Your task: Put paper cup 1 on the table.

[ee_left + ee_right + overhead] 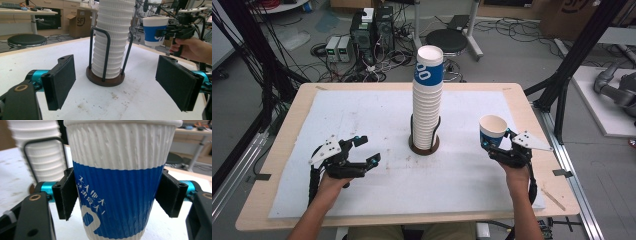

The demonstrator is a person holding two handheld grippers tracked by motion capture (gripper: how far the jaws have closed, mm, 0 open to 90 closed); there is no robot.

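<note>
Cup stack (428, 100) in holder (424, 146) mid-table, single cup (492, 131) to its right.

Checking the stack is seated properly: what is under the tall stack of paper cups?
The stack of paper cups stands on a round dark brown base on the white mat, with black wire loops rising around it. The base's middle is covered by the cups.
</note>
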